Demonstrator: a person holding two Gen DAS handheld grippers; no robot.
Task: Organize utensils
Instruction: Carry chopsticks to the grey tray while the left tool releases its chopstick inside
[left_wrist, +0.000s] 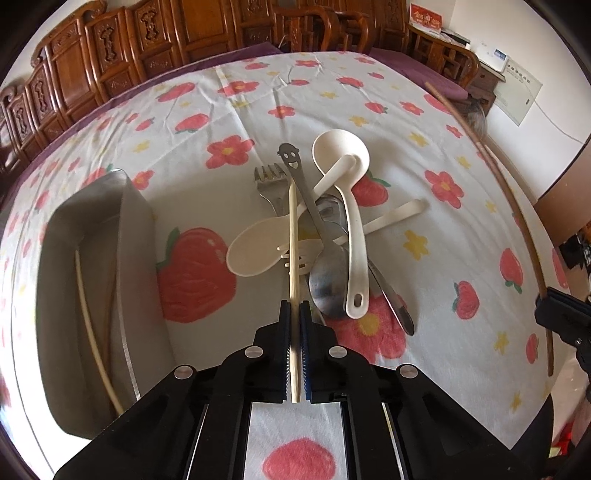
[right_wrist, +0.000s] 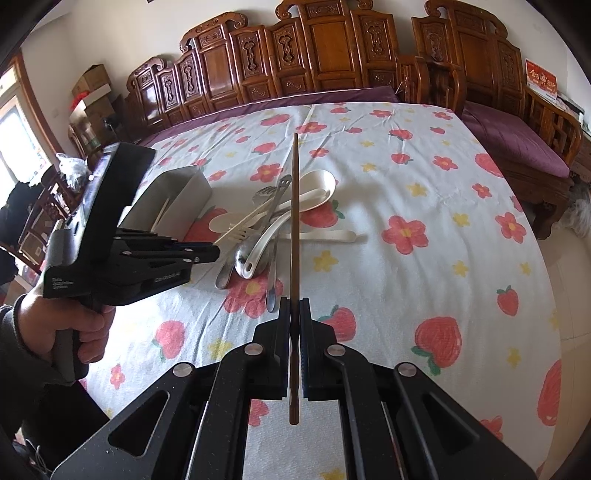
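Left wrist view is showing the left gripper (left_wrist: 294, 306) clamping its jaws on a pale chopstick (left_wrist: 293, 236), a thin, straight, cream-coloured stick that is running between the blue pads and projecting forward over the utensil pile. That pile is lying on the strawberry-and-flower tablecloth (left_wrist: 207, 122) and is consisting of a white ladle (left_wrist: 351, 206), a white rice paddle (left_wrist: 255, 251), a white plastic fork (left_wrist: 391, 214), a steel spoon (left_wrist: 328, 280), a steel fork (left_wrist: 267, 181) and a steel handle with a smiley cutout (left_wrist: 291, 158), all crossing one another. To the left of the pile a metal bin (left_wrist: 122, 221) is standing, holding a second pale chopstick (left_wrist: 92, 325) that is leaning along its inner wall. Right wrist view is showing the right gripper (right_wrist: 294, 310) clamping its jaws on a dark brown chopstick (right_wrist: 295, 221), which is passing between the pads and pointing forward above the cloth, just right of the pile. A person's hand (right_wrist: 62, 325) is gripping the handle of the left gripper in that view.
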